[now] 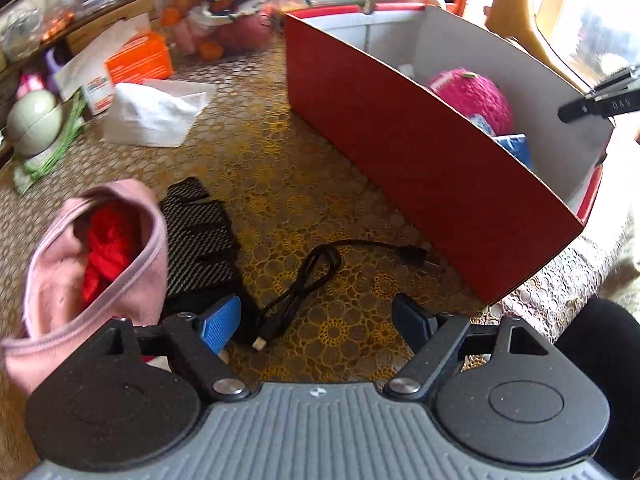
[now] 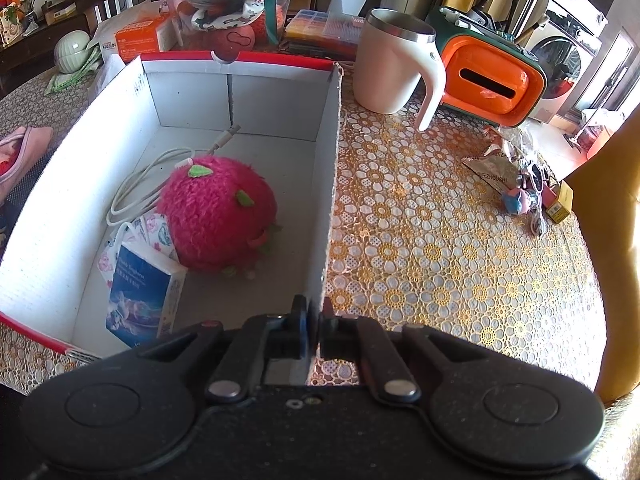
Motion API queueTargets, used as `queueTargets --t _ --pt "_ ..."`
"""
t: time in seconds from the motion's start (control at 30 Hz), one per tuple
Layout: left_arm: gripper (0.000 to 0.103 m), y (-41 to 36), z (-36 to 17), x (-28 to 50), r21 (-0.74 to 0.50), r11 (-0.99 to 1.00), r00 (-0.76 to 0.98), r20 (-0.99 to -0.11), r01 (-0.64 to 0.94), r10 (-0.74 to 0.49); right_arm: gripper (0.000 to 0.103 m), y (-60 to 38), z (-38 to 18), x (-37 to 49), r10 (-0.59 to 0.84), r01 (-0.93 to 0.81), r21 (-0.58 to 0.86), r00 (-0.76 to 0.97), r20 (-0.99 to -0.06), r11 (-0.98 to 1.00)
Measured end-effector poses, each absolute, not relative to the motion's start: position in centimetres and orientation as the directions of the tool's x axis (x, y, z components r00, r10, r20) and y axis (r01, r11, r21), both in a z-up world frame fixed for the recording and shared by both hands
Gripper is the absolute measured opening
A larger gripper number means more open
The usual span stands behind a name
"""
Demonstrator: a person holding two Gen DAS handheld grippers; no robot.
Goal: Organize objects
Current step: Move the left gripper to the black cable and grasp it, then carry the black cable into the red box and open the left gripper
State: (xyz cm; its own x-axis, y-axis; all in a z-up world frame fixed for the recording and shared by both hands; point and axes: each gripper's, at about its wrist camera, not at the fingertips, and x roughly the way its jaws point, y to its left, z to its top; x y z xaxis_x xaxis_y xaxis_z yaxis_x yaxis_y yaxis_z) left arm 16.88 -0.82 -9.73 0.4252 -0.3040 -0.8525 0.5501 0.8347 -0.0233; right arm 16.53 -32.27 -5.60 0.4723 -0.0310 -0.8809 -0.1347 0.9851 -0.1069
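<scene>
Pinching box wall [image 2: 326,200] — right gripper [image 2: 316,312] | left gripper [image 1: 316,320] spread, empty — over black cable [image 1: 304,276]

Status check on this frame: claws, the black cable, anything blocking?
Left claw open above black cable, not touching. Right claw shut on box wall. Pink pouch and patterned case lie close beside the cable.

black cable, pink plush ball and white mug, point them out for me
black cable [image 1: 298,284], left wrist view, on the coiled middle loop
pink plush ball [image 2: 218,210], right wrist view, on its fuzzy front
white mug [image 2: 386,70], right wrist view, on the side of its body
</scene>
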Motion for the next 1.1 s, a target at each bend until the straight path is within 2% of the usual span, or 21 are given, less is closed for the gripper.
queueTargets --t 0.07,0.27,0.4,0.53,0.57,0.83,1.1 --pt "0.065 -1.2 -10.0 17.2 -0.014 0.817 0.414 -0.857 0.577 -0.308 0.005 -32.3 -5.6 16.6 -0.031 -0.136 -0.107 0.472 -0.881 0.985" --pt "0.047 -1.8 -11.1 18.6 -0.014 0.8 0.366 -0.884 0.6 -0.29 0.005 -32.2 -5.6 16.5 -0.026 -0.138 -0.103 0.47 -0.882 0.985" --pt "0.039 -1.5 -11.3 19.3 -0.016 0.812 0.363 -0.889 0.583 -0.278 0.005 -32.2 -5.6 16.5 -0.023 -0.139 -0.1 0.47 -0.882 0.985" --pt "0.026 -1.6 -11.7 19.4 0.009 0.813 0.357 -0.901 0.582 -0.246 0.005 -32.2 -5.6 16.5 -0.022 -0.14 -0.099 0.471 -0.882 0.985" --pt "0.019 -1.6 -11.7 19.3 0.007 0.808 0.354 -0.901 0.589 -0.25 0.005 -32.2 -5.6 16.4 -0.021 -0.138 -0.098 0.471 -0.882 0.986" --pt "0.01 -2.0 -11.5 18.5 0.013 0.822 0.365 -0.9 0.57 -0.238 0.005 -32.4 -5.6 16.4 -0.019 -0.128 -0.09 0.474 -0.88 0.988" --pt "0.01 -1.3 -10.3 17.9 -0.049 0.867 0.377 -0.887 0.496 -0.266 0.004 -32.6 -5.6 16.4 -0.013 -0.112 -0.076 0.481 -0.877 0.991"
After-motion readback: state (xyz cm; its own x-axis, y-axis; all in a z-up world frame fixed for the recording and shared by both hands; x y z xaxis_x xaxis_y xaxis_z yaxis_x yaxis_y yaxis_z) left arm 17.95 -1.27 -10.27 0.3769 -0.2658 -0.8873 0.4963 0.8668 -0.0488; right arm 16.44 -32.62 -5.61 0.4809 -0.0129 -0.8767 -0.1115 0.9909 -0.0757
